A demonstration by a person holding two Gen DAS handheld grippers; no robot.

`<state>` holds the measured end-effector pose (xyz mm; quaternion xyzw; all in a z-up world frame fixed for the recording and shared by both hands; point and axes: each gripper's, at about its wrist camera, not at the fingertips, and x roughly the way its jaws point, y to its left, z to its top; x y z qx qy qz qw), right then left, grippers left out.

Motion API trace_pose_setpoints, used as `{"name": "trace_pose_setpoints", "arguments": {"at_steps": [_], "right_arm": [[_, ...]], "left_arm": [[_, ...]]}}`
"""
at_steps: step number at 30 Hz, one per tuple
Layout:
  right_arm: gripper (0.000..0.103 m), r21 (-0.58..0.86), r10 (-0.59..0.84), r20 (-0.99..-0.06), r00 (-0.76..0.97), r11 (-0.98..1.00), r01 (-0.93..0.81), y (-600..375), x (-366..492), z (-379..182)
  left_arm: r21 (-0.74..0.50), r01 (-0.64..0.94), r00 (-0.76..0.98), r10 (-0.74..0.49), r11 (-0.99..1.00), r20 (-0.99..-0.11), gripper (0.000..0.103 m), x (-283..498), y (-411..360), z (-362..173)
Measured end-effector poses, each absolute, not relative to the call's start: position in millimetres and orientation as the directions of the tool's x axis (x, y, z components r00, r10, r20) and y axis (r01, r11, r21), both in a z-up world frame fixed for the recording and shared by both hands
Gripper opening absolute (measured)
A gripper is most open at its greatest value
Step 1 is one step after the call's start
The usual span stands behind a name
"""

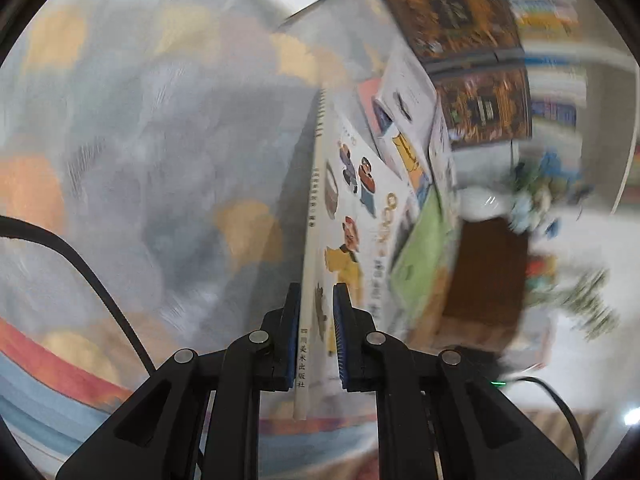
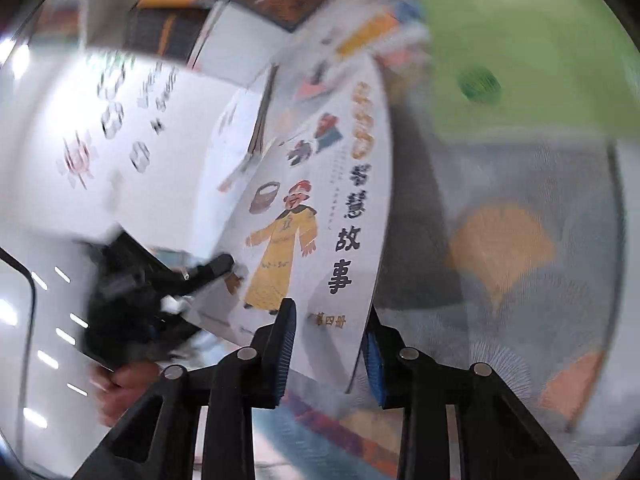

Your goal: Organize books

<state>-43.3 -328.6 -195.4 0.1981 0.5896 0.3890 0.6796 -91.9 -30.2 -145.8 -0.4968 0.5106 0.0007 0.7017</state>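
Both claws clamp one illustrated storybook [image 1: 352, 216]: left claw [image 1: 316, 332] pinches its spine edge, right claw [image 2: 330, 344] grips its lower corner, above a patterned rug [image 1: 160, 140].

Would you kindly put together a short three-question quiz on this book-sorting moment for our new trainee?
1. True or false: the left gripper is clamped on the spine end of the illustrated book.
2. What colour robe does the figure on that cover wear? A) yellow B) purple C) black
3. The right gripper has its jaws around which part of the book?

Key: 1 true; 2 A; 3 its lower edge, near the small orange print; the jaws have just been closing.
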Motion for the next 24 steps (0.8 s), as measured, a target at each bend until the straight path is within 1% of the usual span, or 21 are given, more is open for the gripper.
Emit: {"name": "trace_pose_setpoints", "arguments": {"at_steps": [2, 5, 8, 11, 16, 20, 24], "right_arm": [[0.030, 0.594, 0.685, -0.725, 0.075, 0.676, -0.437, -310, -58, -172], [0.030, 0.499, 0.640, -0.762, 0.100, 0.678, -0.539, -290, -72, -156], [0.030, 0.431, 0.612, -0.778, 0.141, 0.683, -0.589, -274, -87, -145], [0.030, 0.395, 0.603, -0.779, 0.174, 0.686, -0.611, -266, -97, -137], [0.030, 0.348, 0.599, -0.767, 0.231, 0.691, -0.634, -251, -108, -121], [0.030, 0.316, 0.594, -0.756, 0.275, 0.699, -0.641, -224, -111, -110], [0.030, 0.295, 0.603, -0.731, 0.319, 0.701, -0.649, -196, -107, -91]], "left_arm": [[-0.661, -0.439, 0.468, -0.473, 0.608, -0.746, 0.011, -86, -34, -132], [-0.563, -0.342, 0.430, -0.407, 0.753, -0.806, 0.011, -77, -41, -115], [-0.525, -0.267, 0.383, -0.411, 0.808, -0.827, 0.011, -75, -37, -109], [-0.535, -0.192, 0.387, -0.438, 0.823, -0.812, 0.011, -83, -30, -100], [-0.477, -0.086, 0.410, -0.406, 0.875, -0.817, 0.011, -90, -22, -85], [-0.502, -0.041, 0.462, -0.429, 0.864, -0.776, 0.012, -90, -2, -72], [-0.469, 0.006, 0.520, -0.403, 0.883, -0.753, 0.012, -87, 19, -50]]}}
